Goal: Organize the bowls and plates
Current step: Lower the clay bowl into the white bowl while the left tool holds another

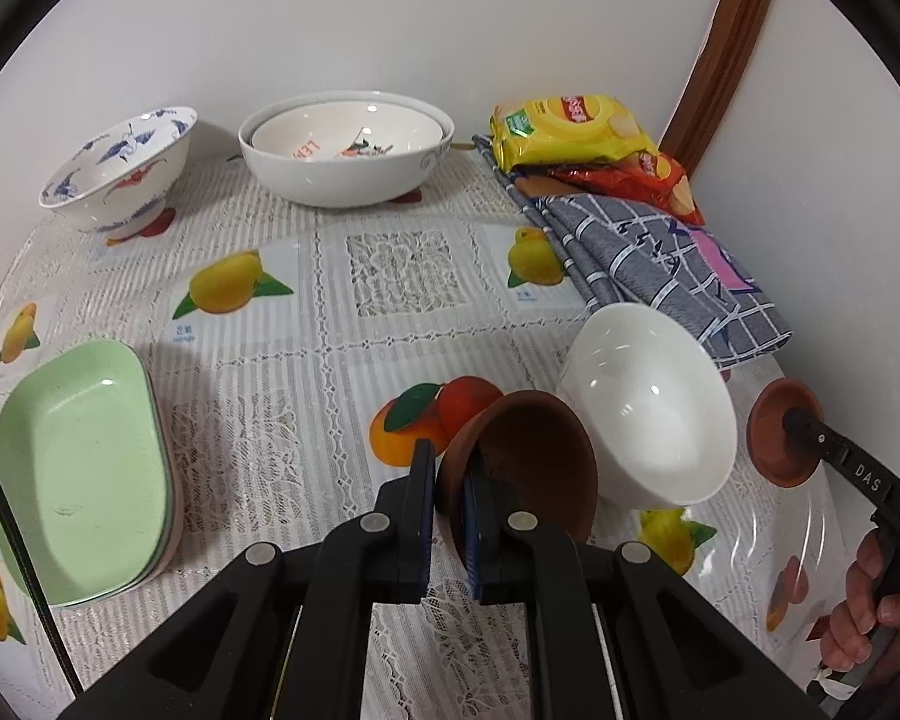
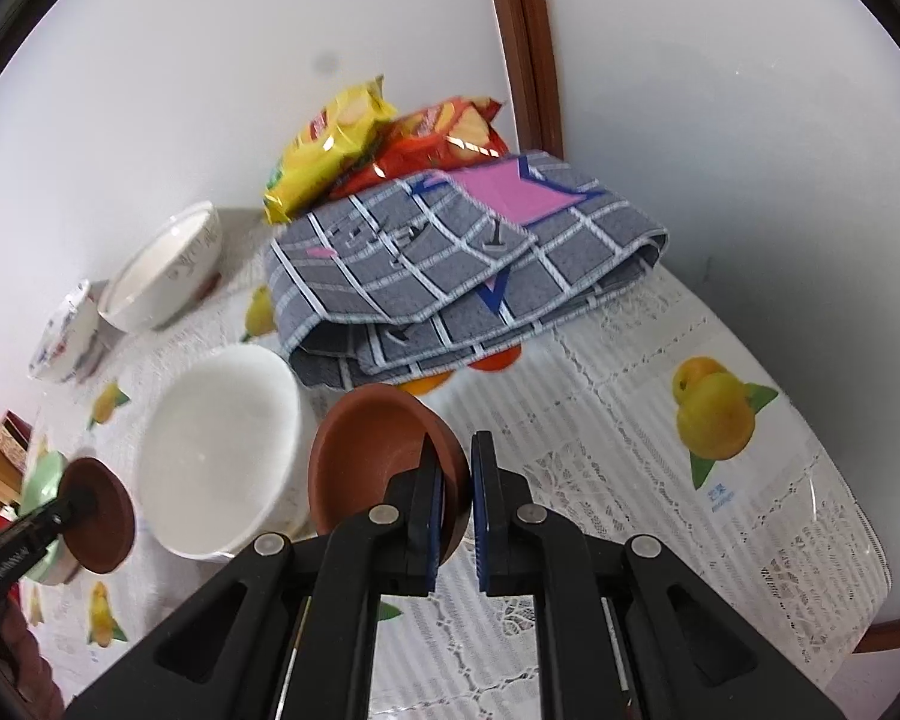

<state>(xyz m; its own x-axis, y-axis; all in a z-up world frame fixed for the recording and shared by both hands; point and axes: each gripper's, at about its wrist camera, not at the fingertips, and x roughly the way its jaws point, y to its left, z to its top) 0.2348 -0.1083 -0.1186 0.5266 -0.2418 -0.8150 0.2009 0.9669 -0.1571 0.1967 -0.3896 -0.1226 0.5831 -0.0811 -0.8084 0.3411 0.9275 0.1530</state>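
Left wrist view: left gripper [image 1: 448, 501] clamps the rim of a brown clay bowl [image 1: 519, 468] — matte, tipped on its side, mouth toward the white bowl [image 1: 648, 405], which is glossy, plain and also tilted. Right gripper [image 1: 801, 420], its black arm stamped "DAS", pinches a second brown clay bowl [image 1: 783, 441] just right of the white one. Far side of the table: a blue-crane patterned bowl [image 1: 117, 171] and a large white bowl [image 1: 345, 147] with a smaller one nested inside, orange letters partly legible, "LEN". Stacked pale green oblong dishes [image 1: 81, 468] sit left. Lace-pattern tablecloth [image 1: 330, 324] with fruit prints under clear plastic. Yellow chip bag [image 1: 567, 132] lies over a red one; a folded grey checked cloth [image 1: 648, 258] is beside them.

Right wrist view: right gripper [image 2: 456, 507] is closed on the wall of its clay bowl [image 2: 369, 459], one finger inside, one outside. White bowl [image 2: 219, 447] lies just left, and beyond it the left gripper's bowl [image 2: 99, 525]. Checked cloth [image 2: 450, 264] shows a pink patch — chip bags [image 2: 330, 147] behind; writing unreadable.
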